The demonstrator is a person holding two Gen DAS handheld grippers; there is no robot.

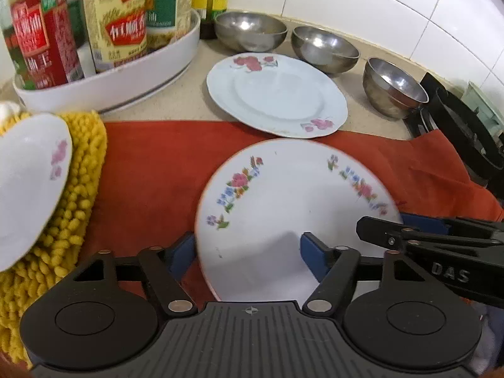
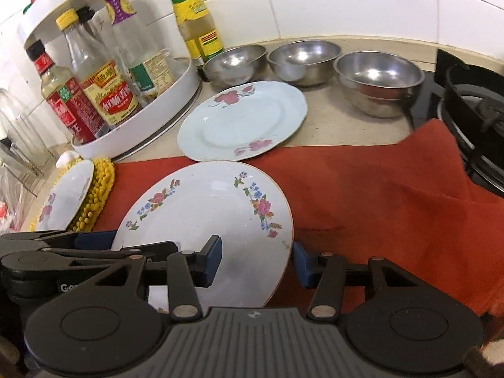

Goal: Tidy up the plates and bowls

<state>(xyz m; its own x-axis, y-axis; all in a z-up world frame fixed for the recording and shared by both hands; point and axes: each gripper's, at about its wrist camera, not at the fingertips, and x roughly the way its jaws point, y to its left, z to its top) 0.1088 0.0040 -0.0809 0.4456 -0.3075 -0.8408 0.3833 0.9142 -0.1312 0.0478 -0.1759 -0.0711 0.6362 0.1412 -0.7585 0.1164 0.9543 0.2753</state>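
Observation:
A white plate with a ring of small flowers (image 1: 283, 195) (image 2: 204, 214) sits tilted over the red cloth (image 1: 148, 173) (image 2: 378, 195). My left gripper (image 1: 246, 256) is shut on its left rim, one blue pad on the plate's face and the other outside the edge. My right gripper (image 2: 257, 263) is shut on the right rim in the same way. A pale blue plate with pink flowers (image 1: 277, 94) (image 2: 242, 119) lies just behind. Three steel bowls (image 1: 324, 48) (image 2: 304, 61) stand in a row by the wall. A small white dish (image 1: 28, 182) (image 2: 66, 198) rests on a yellow mat (image 1: 82, 195).
A white turntable rack (image 1: 119, 82) (image 2: 151, 119) holding several sauce bottles stands at the back left. The black stove burner (image 1: 466, 132) (image 2: 472, 119) is on the right, with the red cloth's corner against it. White tiles back the counter.

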